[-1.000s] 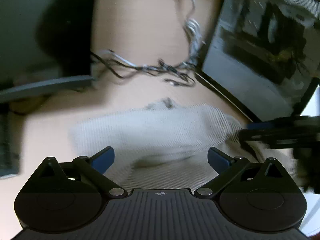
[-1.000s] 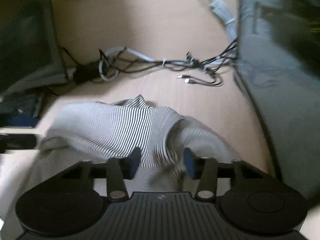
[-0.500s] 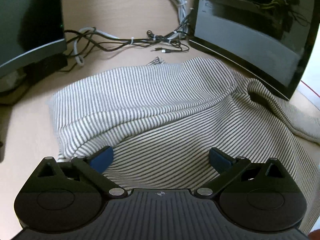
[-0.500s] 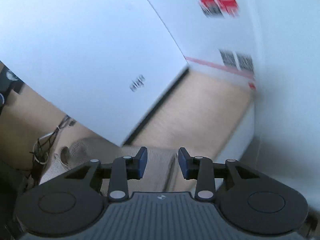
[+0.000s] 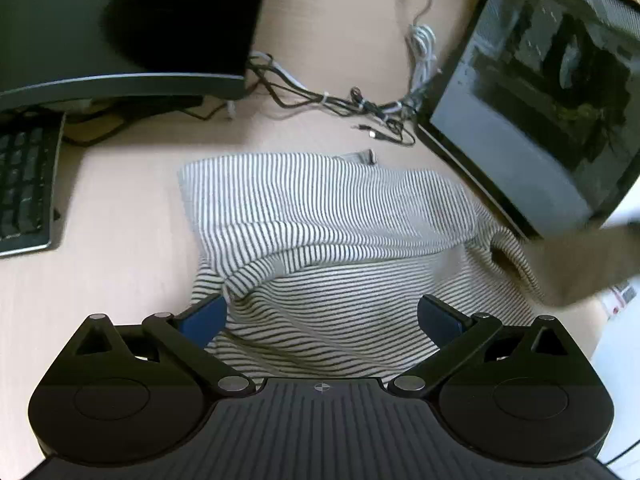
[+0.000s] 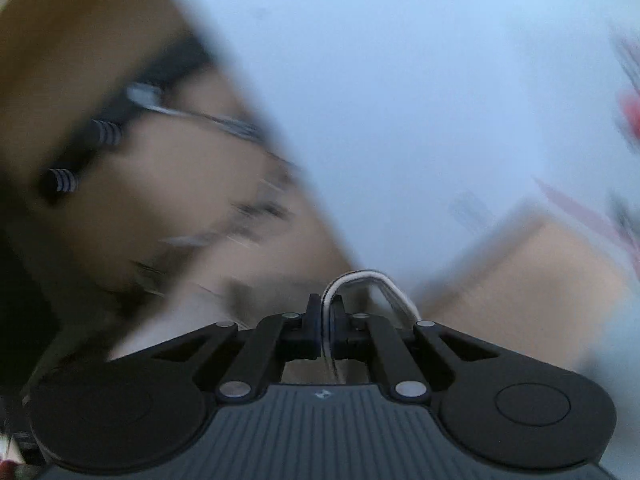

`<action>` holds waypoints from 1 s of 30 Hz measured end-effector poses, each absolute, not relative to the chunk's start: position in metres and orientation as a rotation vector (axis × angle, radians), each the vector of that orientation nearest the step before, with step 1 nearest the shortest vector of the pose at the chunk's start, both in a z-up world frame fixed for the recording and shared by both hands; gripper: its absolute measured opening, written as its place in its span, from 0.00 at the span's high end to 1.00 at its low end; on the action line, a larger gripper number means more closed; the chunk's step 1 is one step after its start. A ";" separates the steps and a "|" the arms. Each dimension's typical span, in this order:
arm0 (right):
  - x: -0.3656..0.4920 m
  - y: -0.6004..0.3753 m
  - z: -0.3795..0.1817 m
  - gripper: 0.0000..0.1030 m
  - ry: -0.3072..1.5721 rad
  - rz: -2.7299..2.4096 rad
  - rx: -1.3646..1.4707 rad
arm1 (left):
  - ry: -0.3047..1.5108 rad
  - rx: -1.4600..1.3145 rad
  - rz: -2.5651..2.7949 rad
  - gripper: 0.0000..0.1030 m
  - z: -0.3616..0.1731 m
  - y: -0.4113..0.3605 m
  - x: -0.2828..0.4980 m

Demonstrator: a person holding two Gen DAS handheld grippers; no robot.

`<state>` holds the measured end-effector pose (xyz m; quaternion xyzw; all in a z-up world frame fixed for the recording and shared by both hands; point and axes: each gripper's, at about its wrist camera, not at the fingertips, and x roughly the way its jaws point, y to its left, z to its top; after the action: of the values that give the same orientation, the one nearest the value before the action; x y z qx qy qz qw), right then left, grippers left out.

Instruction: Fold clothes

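A black-and-white striped garment (image 5: pixel 332 240) lies rumpled on the light wooden desk (image 5: pixel 128 208) in the left wrist view. My left gripper (image 5: pixel 320 316) is open, wide, just above the garment's near part, holding nothing. In the right wrist view my right gripper (image 6: pixel 328 312) is shut on a fold of the striped garment (image 6: pixel 372 280), which loops up between the fingers. That view is heavily blurred. A blurred stretch of the garment (image 5: pixel 580 264) runs off to the right in the left wrist view.
A monitor (image 5: pixel 120 32) and a keyboard (image 5: pixel 24 184) stand at the left. A dark computer case (image 5: pixel 552 92) stands at the right. Tangled cables (image 5: pixel 352 104) lie behind the garment. A white box (image 6: pixel 400 100) fills the right wrist view.
My right gripper has closed on a fold of the garment and is moving fast. My left gripper stayed open and has pulled back, so the garment looks farther away.
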<state>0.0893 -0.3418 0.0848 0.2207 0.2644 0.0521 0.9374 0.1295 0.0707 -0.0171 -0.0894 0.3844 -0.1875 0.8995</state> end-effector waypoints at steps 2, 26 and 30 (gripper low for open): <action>0.104 -0.320 0.116 0.97 0.466 0.191 0.396 | 0.788 -0.208 -0.384 0.00 -0.013 0.074 0.126; 0.246 -0.069 0.149 0.96 0.559 0.826 0.081 | 0.720 -0.338 -0.157 0.00 -0.008 0.132 0.052; 0.245 -0.077 0.145 0.92 0.561 0.832 0.086 | 0.731 -0.335 -0.171 0.00 -0.010 0.126 0.060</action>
<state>0.2448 -0.0768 0.1446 0.0414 0.2686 0.3985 0.8760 0.0598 0.1259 -0.0102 -0.1627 0.3552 -0.0829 0.9168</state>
